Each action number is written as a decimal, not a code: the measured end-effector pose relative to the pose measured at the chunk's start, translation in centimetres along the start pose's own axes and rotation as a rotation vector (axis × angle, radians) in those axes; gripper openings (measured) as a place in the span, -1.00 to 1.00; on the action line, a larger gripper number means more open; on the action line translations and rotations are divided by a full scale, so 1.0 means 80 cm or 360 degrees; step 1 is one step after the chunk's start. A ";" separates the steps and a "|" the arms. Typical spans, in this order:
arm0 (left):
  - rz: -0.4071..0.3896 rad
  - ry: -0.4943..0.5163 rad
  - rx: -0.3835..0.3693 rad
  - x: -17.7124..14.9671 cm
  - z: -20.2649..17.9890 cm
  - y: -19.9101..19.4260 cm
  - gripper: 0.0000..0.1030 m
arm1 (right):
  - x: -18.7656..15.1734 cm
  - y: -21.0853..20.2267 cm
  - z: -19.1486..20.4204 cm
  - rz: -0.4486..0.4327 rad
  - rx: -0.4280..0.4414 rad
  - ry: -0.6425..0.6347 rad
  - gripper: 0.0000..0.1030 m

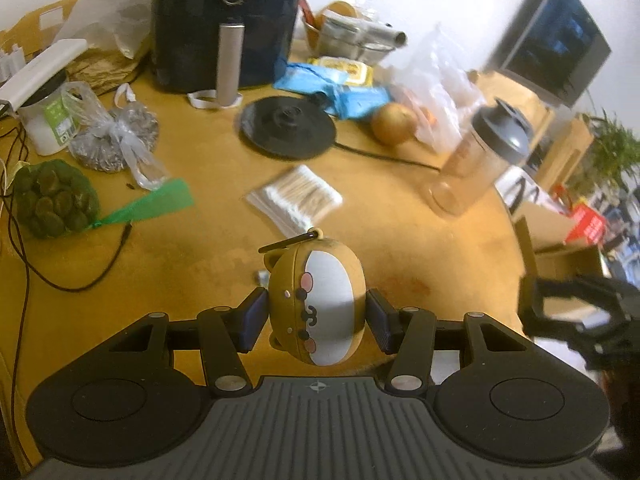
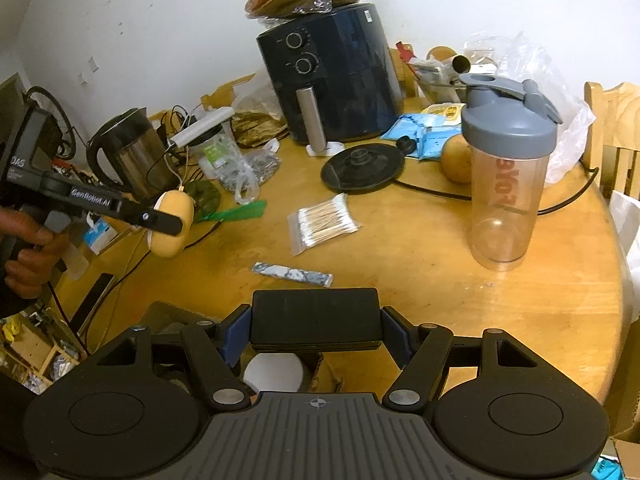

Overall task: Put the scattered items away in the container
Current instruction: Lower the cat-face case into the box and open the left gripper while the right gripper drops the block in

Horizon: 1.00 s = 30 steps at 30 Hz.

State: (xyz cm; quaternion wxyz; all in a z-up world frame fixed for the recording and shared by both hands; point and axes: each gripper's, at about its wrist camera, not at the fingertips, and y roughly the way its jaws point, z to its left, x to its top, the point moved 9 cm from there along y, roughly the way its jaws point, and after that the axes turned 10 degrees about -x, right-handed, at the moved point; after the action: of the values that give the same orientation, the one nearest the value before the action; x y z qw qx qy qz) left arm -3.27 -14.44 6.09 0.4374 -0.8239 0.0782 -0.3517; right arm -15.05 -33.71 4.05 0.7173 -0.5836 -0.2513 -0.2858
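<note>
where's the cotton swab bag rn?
The cotton swab bag lies flat mid-table, in front of the black kettle base and left of the shaker bottle; in the left wrist view it's just beyond the held bear case.

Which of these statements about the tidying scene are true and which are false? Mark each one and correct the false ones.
1. The left hand-held gripper is shut on a brown bear-face case. True.
2. The right hand-held gripper is open and holds nothing. False: it is shut on a flat black box.
3. The shaker bottle stands upright on the table with its grey lid on. True.
4. The bag of cotton swabs lies on top of the air fryer. False: it lies on the table, in front of the round black kettle base.
5. The shaker bottle is full of liquid. False: its clear body looks empty.
</note>
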 end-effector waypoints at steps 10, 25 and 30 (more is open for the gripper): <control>0.0115 0.0150 -0.0016 -0.044 -0.029 -0.006 0.01 | -0.006 0.001 0.013 0.0017 0.0050 -0.0017 0.38; 0.0364 0.0573 0.0017 -0.117 -0.063 -0.008 0.01 | -0.021 -0.002 0.040 0.0051 0.0113 -0.0043 0.38; 0.0467 0.0756 0.0070 -0.138 -0.073 -0.005 0.04 | -0.029 -0.004 0.051 0.0077 0.0125 -0.0059 0.38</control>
State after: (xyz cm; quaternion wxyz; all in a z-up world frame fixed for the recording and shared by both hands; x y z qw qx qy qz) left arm -15.29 -13.27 2.87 0.4709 -0.6885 0.2892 -0.4696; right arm -17.08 -29.47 3.45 0.7416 -0.5662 -0.2615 -0.2473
